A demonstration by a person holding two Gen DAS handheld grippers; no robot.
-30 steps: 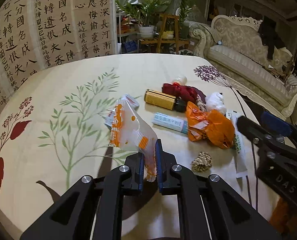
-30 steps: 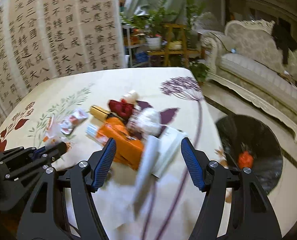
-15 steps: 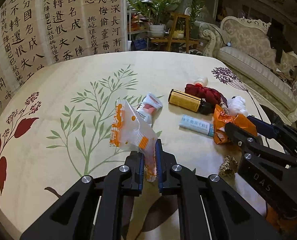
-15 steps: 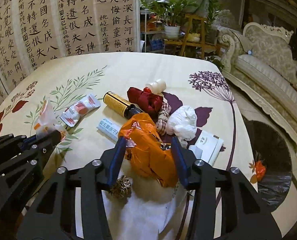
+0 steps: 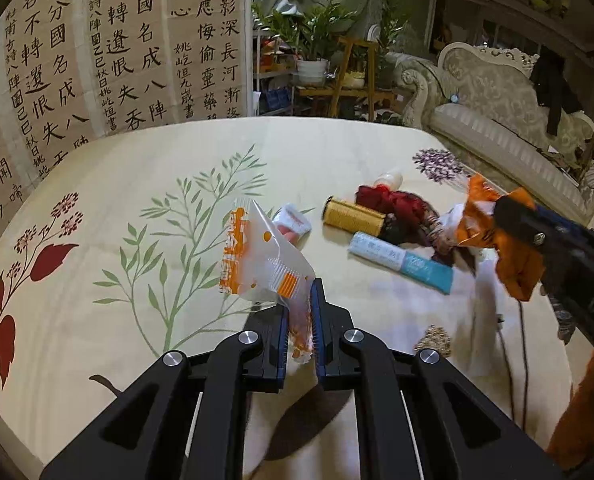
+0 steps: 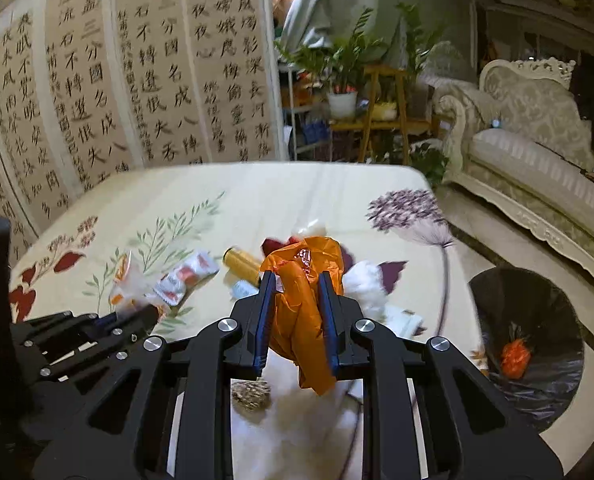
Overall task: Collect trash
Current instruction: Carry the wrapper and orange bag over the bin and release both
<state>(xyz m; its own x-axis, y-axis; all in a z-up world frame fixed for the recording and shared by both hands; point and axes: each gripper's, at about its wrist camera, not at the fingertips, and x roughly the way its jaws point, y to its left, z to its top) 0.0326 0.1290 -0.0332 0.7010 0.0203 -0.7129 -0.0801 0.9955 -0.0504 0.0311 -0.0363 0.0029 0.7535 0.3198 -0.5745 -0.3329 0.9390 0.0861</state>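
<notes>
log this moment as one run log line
left gripper: shut on wrapper | right gripper: jaws just closed on orange bag | bin: floor, right

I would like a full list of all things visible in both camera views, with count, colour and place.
table: one, cream floral cloth, centre
white-orange wrapper: one, in left jaws
orange bag: one, in right jaws
yellow tube: one, on table
white-teal box: one, beside tube
red-white sachet: one, on table
dark red cloth: one, behind tube
bin: one, black liner, on floor at right
sofa: one, pale, right
left gripper: black, shut
right gripper: black, just closed
</notes>
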